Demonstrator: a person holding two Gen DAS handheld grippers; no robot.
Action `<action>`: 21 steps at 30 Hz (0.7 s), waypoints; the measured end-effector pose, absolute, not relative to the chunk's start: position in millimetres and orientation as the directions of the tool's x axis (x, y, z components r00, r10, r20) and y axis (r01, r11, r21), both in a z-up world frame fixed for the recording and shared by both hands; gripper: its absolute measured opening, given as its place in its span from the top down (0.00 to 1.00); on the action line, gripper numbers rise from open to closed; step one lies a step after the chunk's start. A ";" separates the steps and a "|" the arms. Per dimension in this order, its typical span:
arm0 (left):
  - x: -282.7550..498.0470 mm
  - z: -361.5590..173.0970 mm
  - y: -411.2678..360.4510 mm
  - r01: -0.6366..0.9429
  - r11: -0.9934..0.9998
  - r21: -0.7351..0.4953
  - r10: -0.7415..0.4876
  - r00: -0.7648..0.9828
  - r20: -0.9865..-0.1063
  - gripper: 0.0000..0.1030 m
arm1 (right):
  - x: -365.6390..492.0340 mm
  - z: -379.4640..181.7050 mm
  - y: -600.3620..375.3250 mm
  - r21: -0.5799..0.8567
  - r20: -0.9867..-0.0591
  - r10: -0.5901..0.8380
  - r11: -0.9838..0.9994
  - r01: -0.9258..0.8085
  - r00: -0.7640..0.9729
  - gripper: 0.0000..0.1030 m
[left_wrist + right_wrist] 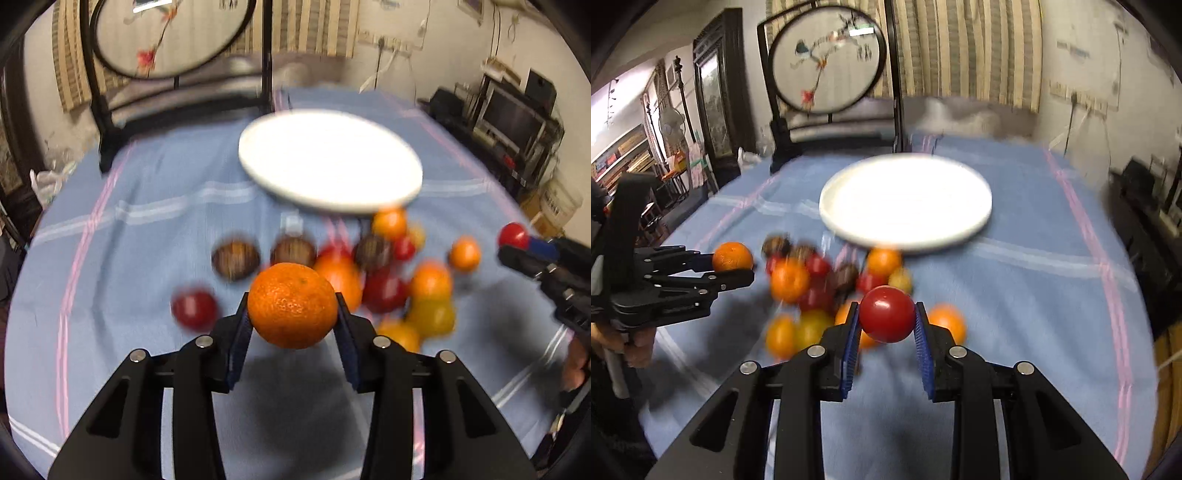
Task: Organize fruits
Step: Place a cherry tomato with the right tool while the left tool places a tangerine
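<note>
My left gripper (292, 308) is shut on an orange mandarin (291, 304), held clear above the blue cloth; the same gripper (733, 266) and mandarin (732, 255) appear at the left of the right wrist view. My right gripper (886, 317) is shut on a red tomato (886, 314), also lifted off the cloth. In the left wrist view that gripper (517, 242) and its red tomato (512, 235) show at the far right. A blurred heap of fruit (384, 273) lies below: oranges, red tomatoes, yellow ones and dark brown round fruits. A white plate (328, 158) sits empty beyond the heap.
A blue checked cloth (1052, 280) covers the table. A black stand with a round embroidered screen (827, 62) rises at the table's far edge. A hand (635, 347) grips the left tool's handle. Shelves and electronics (517, 114) stand off to the right.
</note>
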State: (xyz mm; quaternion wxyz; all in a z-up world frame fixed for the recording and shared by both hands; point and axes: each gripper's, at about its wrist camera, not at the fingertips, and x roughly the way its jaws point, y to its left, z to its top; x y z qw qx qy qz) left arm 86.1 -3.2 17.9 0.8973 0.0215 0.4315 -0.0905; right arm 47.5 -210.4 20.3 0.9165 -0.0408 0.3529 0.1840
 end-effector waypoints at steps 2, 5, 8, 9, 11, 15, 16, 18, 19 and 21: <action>109.0 30.3 -9.2 0.180 0.983 -0.027 -0.137 0.636 -0.760 0.60 | 69.0 27.8 -203.5 0.058 -0.642 0.310 0.932 -0.358 0.701 0.72; 166.8 34.8 -19.7 0.139 0.990 -0.025 -0.108 0.637 -0.763 0.60 | 110.7 26.1 -186.4 0.034 -0.650 0.280 0.939 -0.341 0.706 0.72; 205.1 21.4 -27.6 0.110 0.994 -0.013 -0.078 0.610 -0.788 0.60 | 148.3 11.9 -176.0 0.056 -0.699 0.265 0.946 -0.319 0.664 0.72; 218.4 13.7 -29.6 0.104 0.994 -0.014 -0.073 0.592 -0.803 0.60 | 157.5 7.4 -174.3 0.057 -0.712 0.260 0.947 -0.315 0.653 0.72; 230.7 0.9 -32.9 0.098 0.995 -0.008 -0.062 0.565 -0.823 0.60 | 175.2 -3.2 -171.0 0.040 -0.738 0.231 0.953 -0.301 0.634 0.72; 246.1 -18.0 -39.8 0.111 0.994 -0.019 -0.075 0.529 -0.845 0.58 | 196.7 -23.2 -165.2 0.019 -0.784 0.194 0.957 -0.289 0.590 0.70; 248.0 -19.7 -41.8 0.113 0.993 -0.025 -0.081 0.522 -0.849 0.51 | 201.8 -29.0 -163.0 0.023 -0.801 0.197 0.954 -0.299 0.566 0.71; 246.0 -16.4 -44.4 0.123 0.992 -0.040 -0.101 0.542 -0.834 0.30 | 203.9 -34.4 -162.4 0.037 -0.813 0.199 0.955 -0.293 0.547 0.53; 241.7 -11.5 -45.2 0.121 0.992 -0.030 -0.093 0.564 -0.820 0.22 | 201.3 -31.6 -165.1 0.047 -0.802 0.206 0.958 -0.284 0.560 0.52; 225.6 2.9 -43.8 0.134 0.991 -0.010 -0.090 0.613 -0.785 0.21 | 192.5 -24.0 -169.6 0.050 -0.790 0.210 0.958 -0.282 0.577 0.52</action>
